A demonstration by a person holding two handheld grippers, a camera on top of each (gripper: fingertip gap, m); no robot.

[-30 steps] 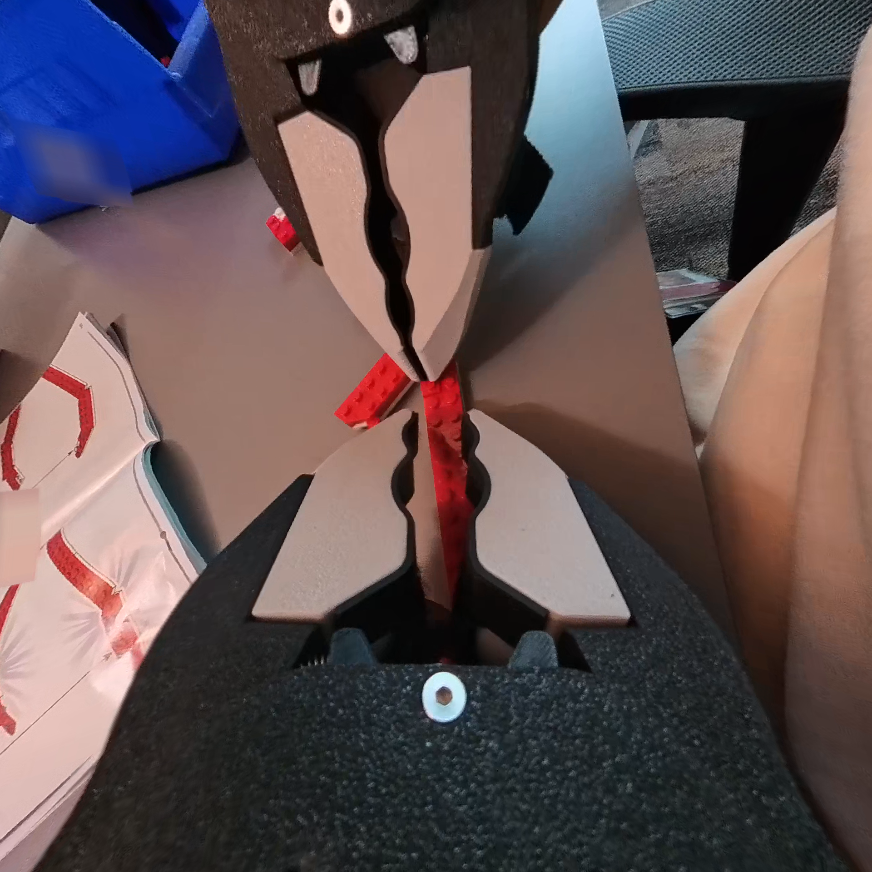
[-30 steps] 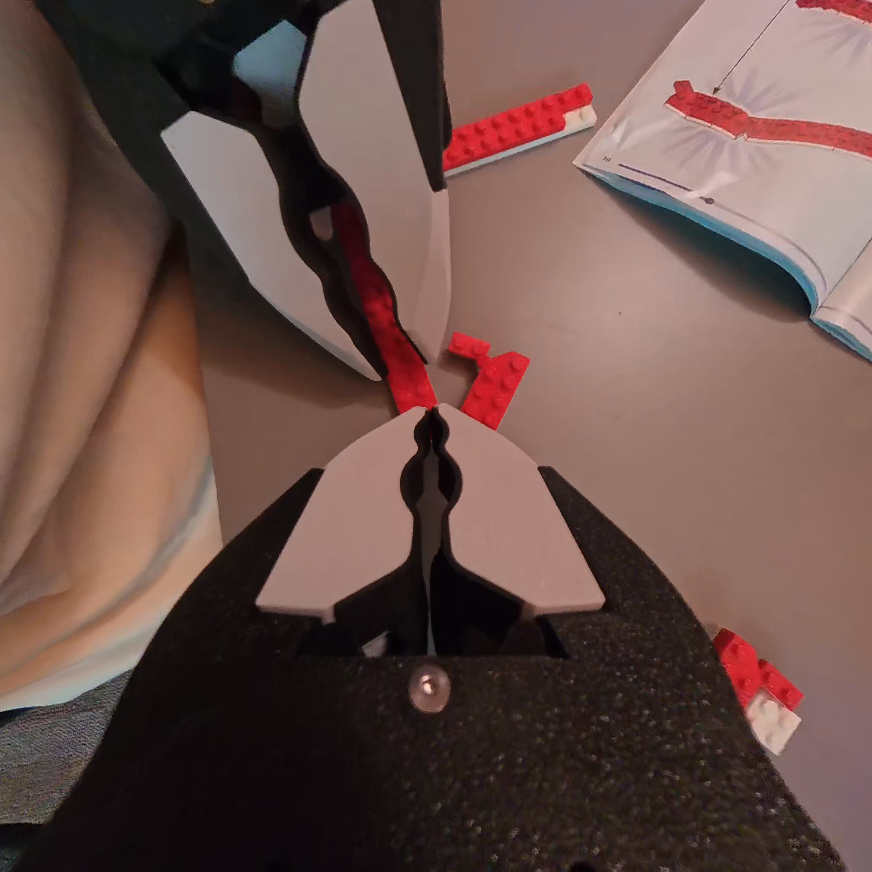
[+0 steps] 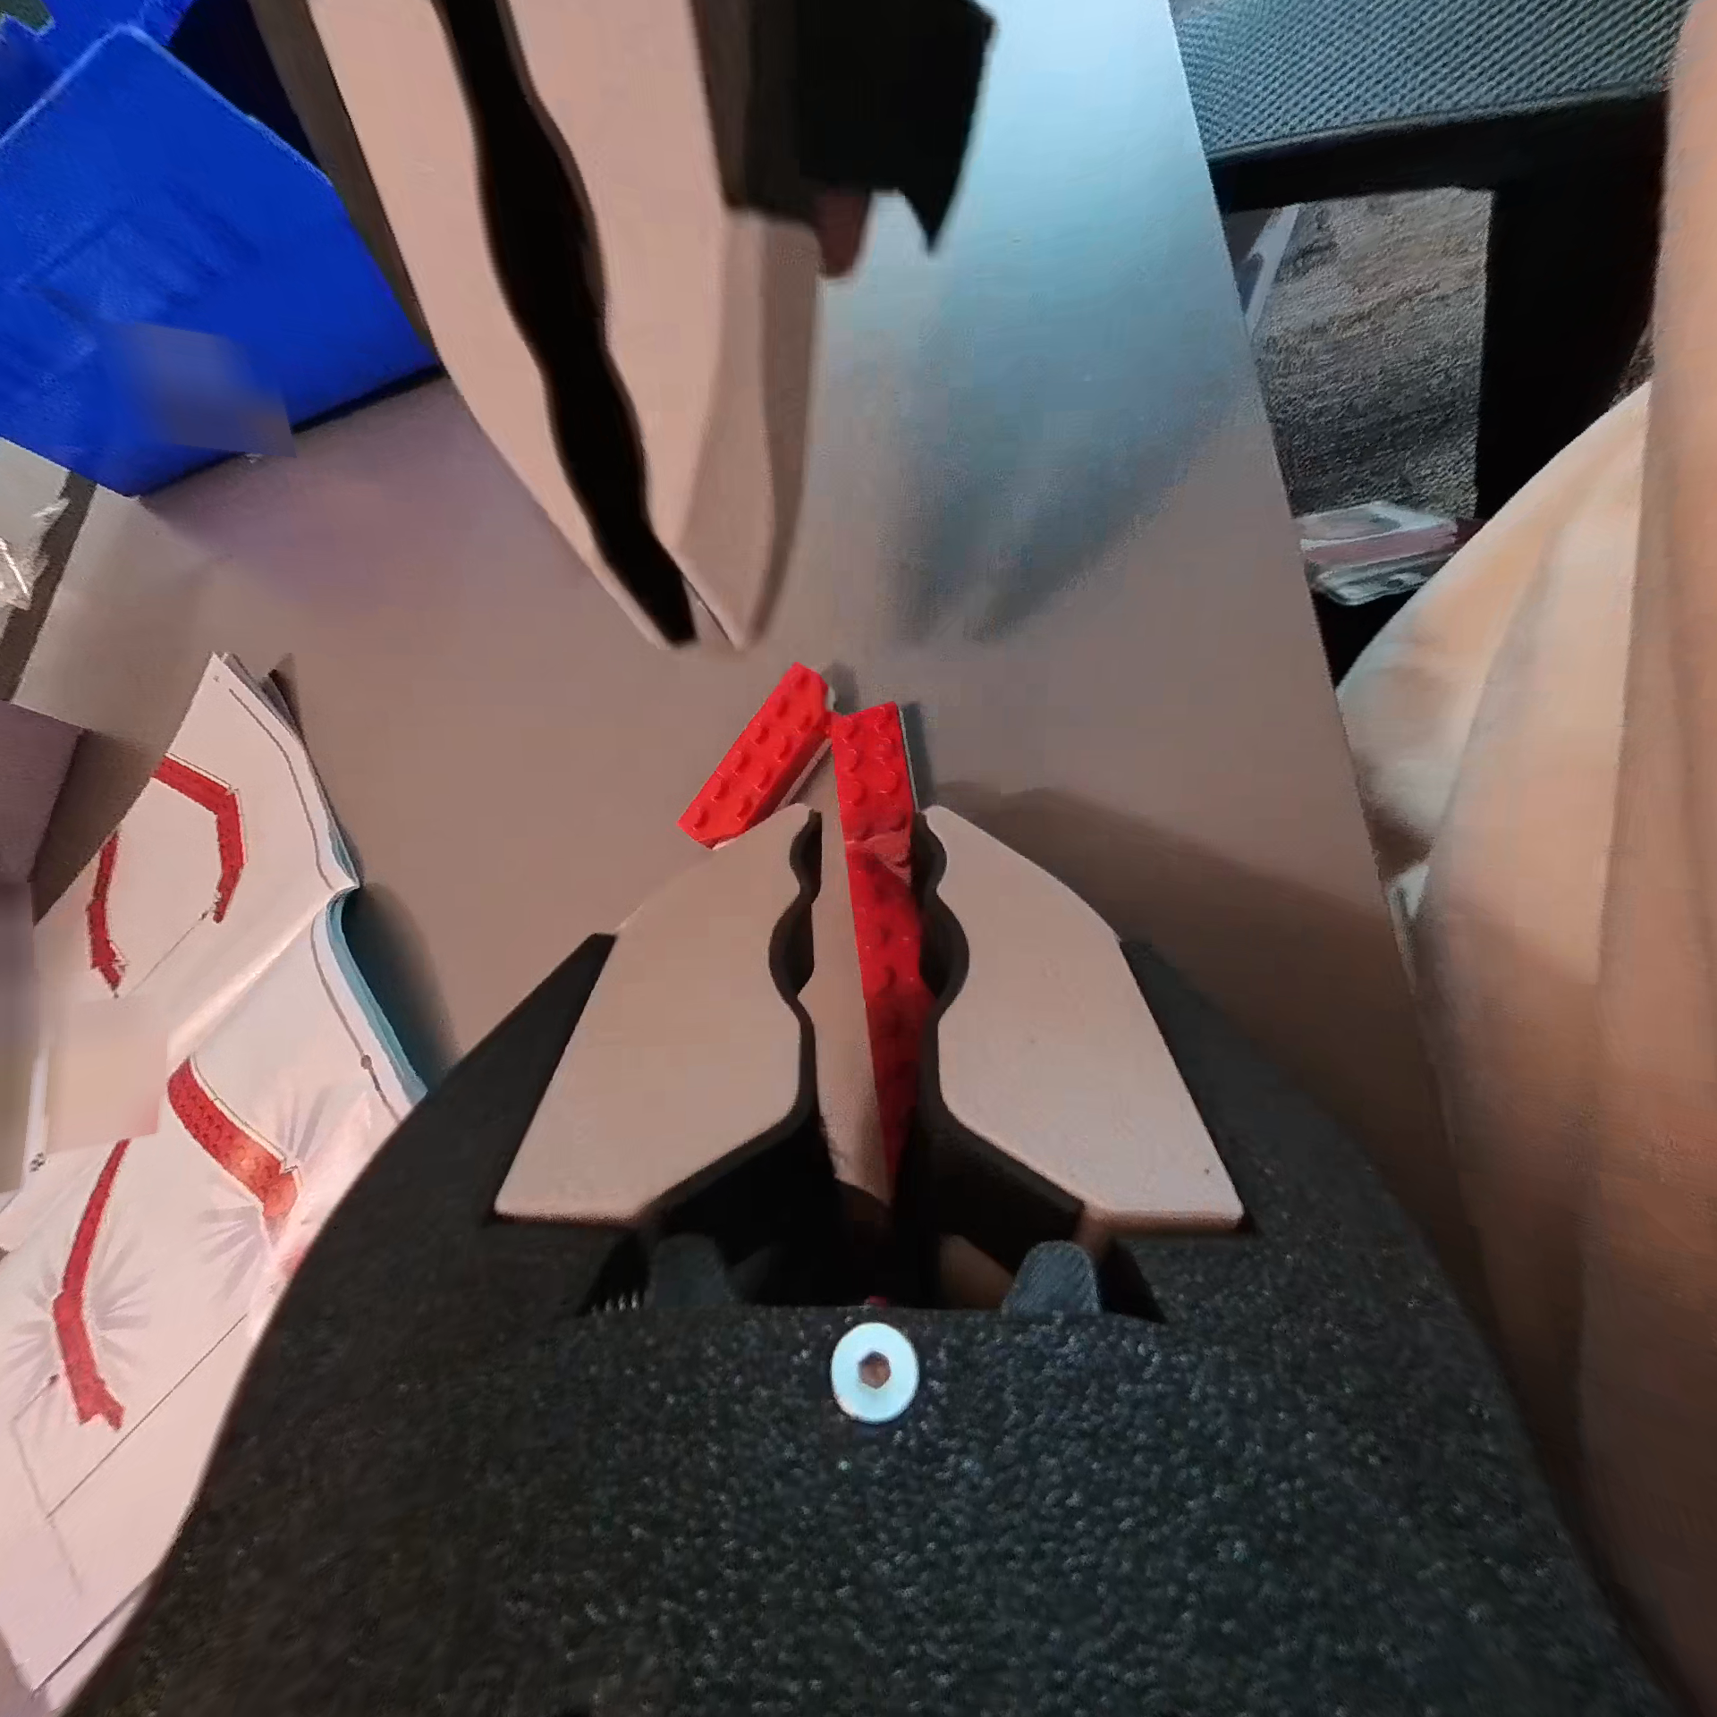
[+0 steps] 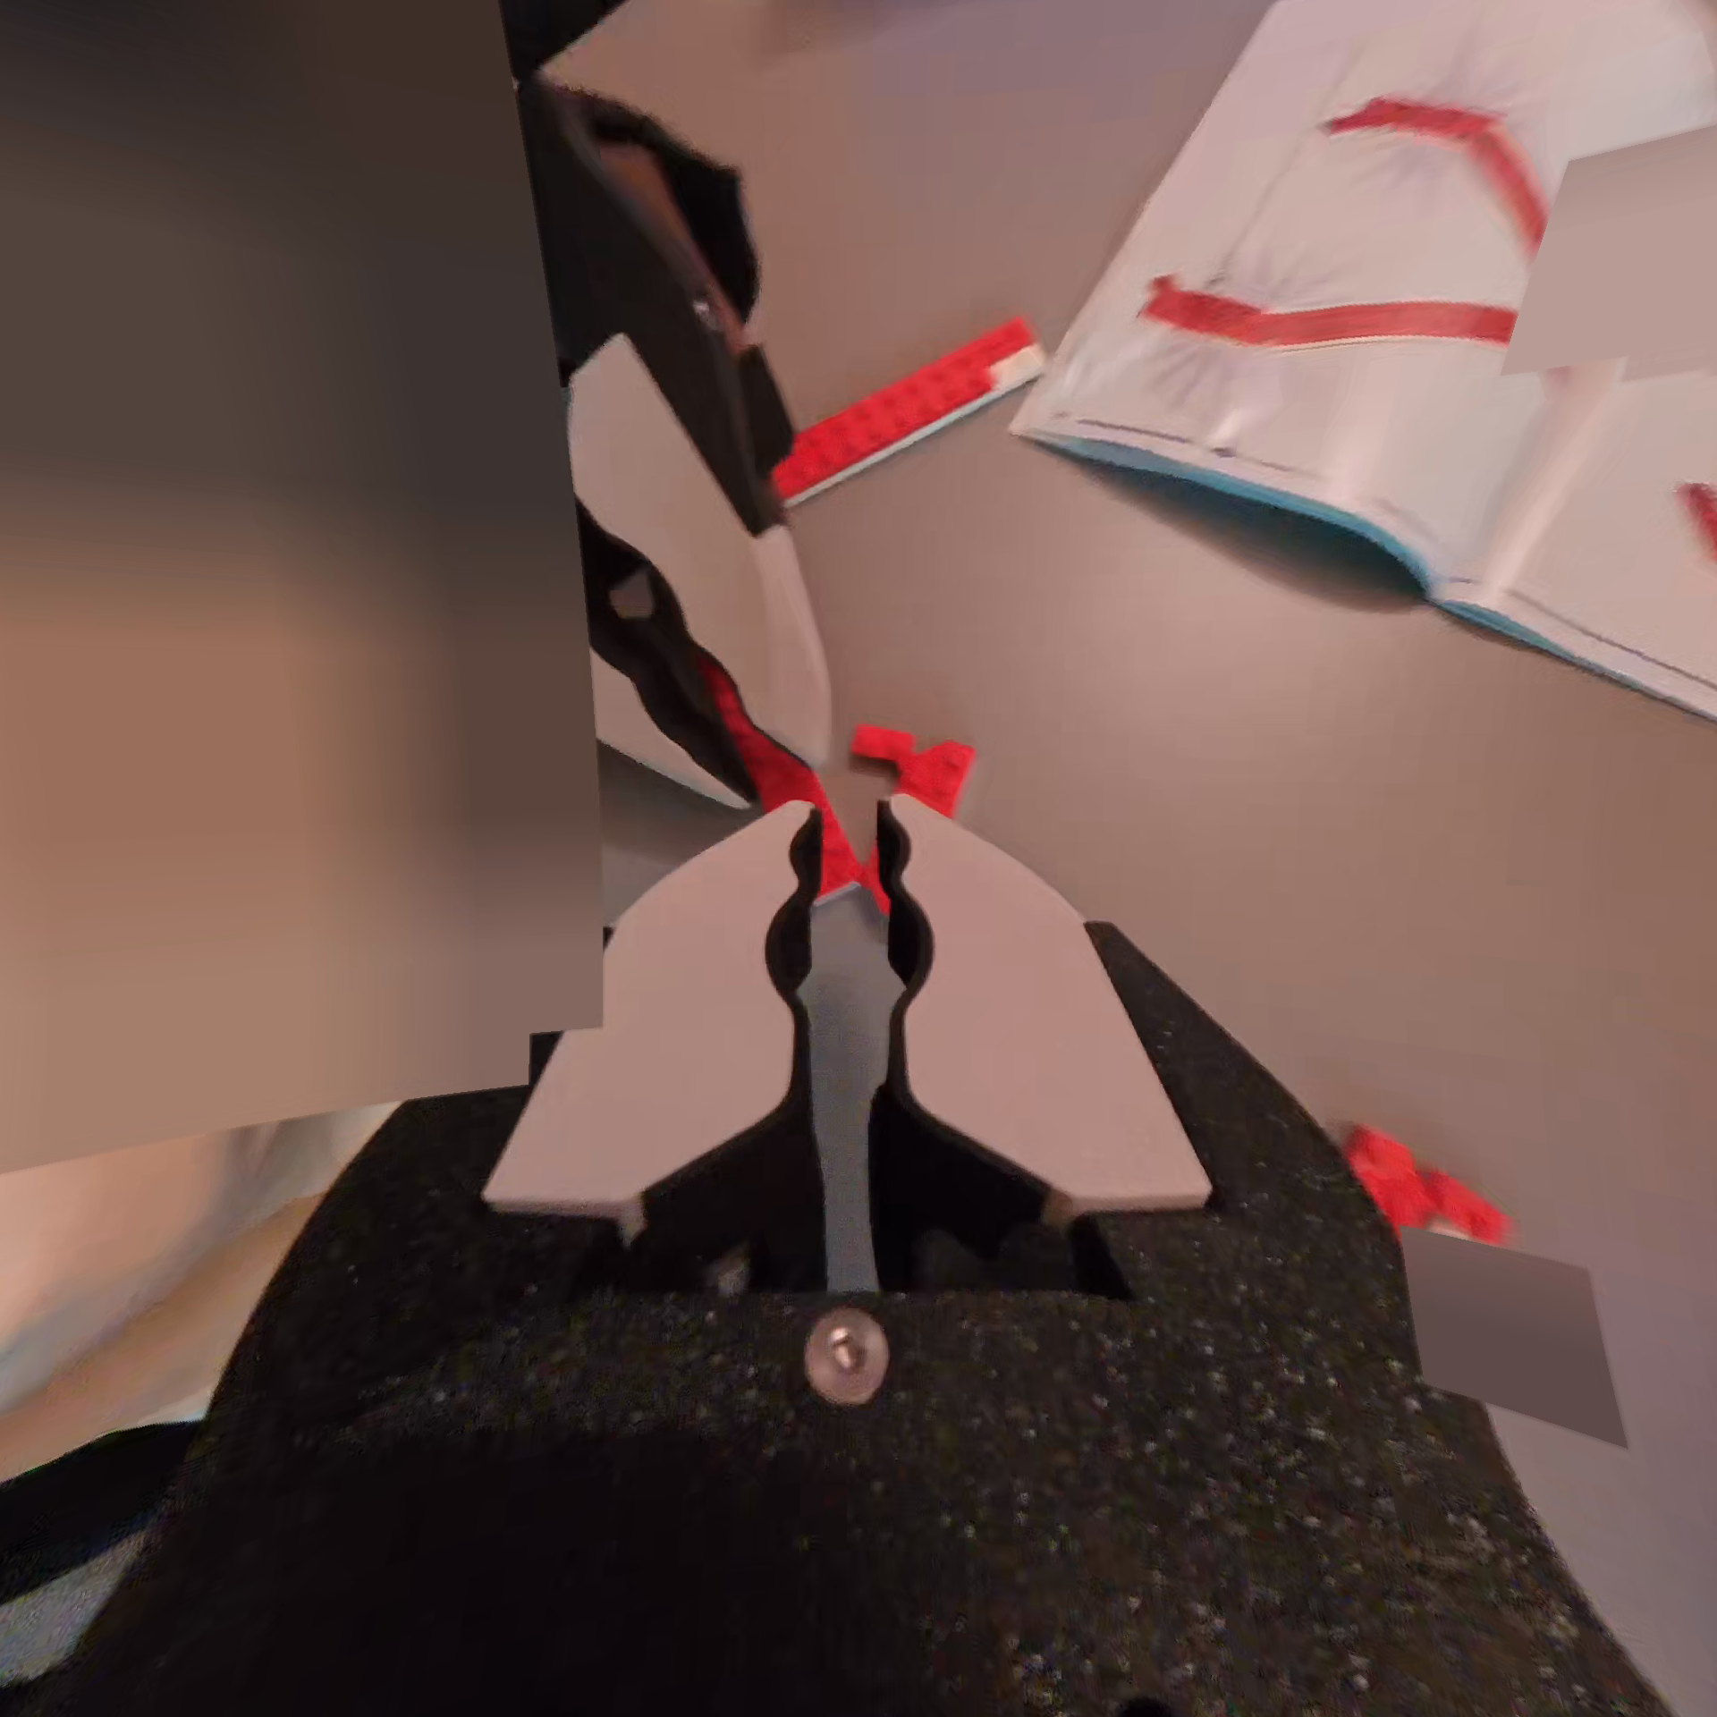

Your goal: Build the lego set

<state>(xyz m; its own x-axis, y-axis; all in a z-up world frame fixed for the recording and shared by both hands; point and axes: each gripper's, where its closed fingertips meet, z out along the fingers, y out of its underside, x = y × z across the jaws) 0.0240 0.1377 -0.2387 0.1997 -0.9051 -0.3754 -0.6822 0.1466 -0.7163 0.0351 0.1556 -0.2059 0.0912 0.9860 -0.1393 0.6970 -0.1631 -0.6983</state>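
My left gripper point(image 3: 869, 818) clamps the long red strip point(image 3: 878, 892); my right gripper point(image 4: 850, 810) hangs parted, empty; instruction booklet point(image 4: 1301, 307) and loose red plate point(image 4: 915, 404) lie beyond

Two grippers: left gripper point(image 3: 869, 818), right gripper point(image 4: 847, 810). Four red lego pieces: strip point(image 3: 883, 938) between the left jaws, angled piece point(image 4: 920, 762) just beyond, long plate point(image 4: 906, 404), small cluster point(image 4: 1422, 1199). One booklet point(image 4: 1301, 372). One blue bin point(image 3: 167, 260).

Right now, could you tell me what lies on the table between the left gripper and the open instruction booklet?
In the right wrist view, a long red lego strip with a white end lies between the left gripper and the instruction booklet.
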